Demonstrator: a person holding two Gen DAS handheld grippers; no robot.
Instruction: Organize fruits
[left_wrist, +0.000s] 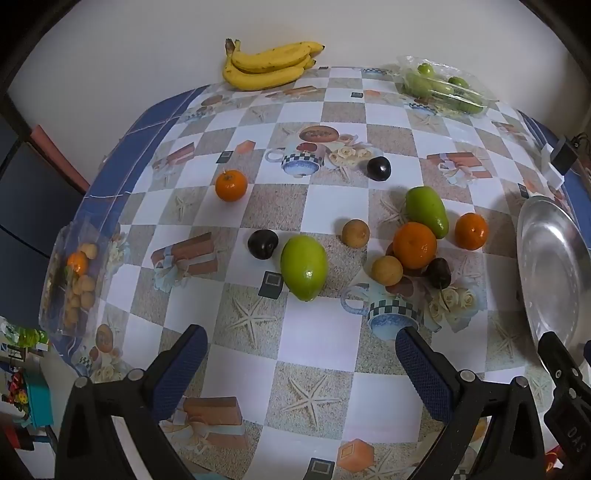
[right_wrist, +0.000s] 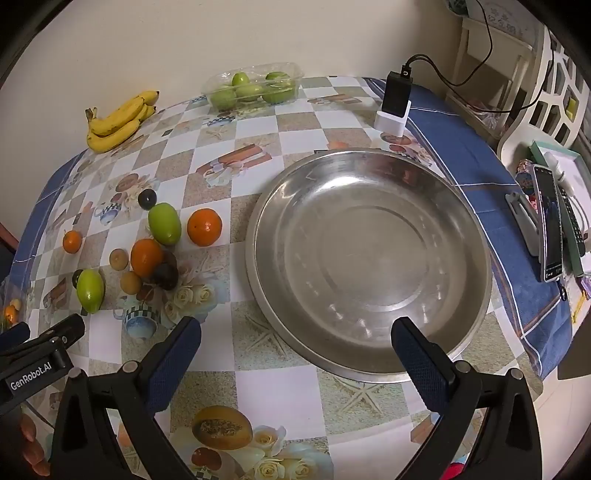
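My left gripper (left_wrist: 299, 354) is spread wide, holding nothing, hovering over the checkered tablecloth (left_wrist: 317, 347) short of the loose fruit. My right gripper (right_wrist: 295, 343) is also wide and empty, its right finger over the near rim of the steel tray (right_wrist: 369, 258), which has no fruit in it. Fruit sits left of the tray: a green mango (left_wrist: 303, 267) nearest my left gripper with a dark plum (left_wrist: 262, 243) just beside it, then a cluster of an orange (left_wrist: 414, 244), a second mango (left_wrist: 427, 211), another orange (left_wrist: 471, 231), two small brown fruits (left_wrist: 355, 233) and a plum (left_wrist: 438, 273) touching the middle orange. A lone orange (left_wrist: 231, 185) and plum (left_wrist: 379, 168) lie apart, farther back. Bananas (left_wrist: 269, 64) and a clear tub of green fruit (left_wrist: 439, 86) sit at the far edge.
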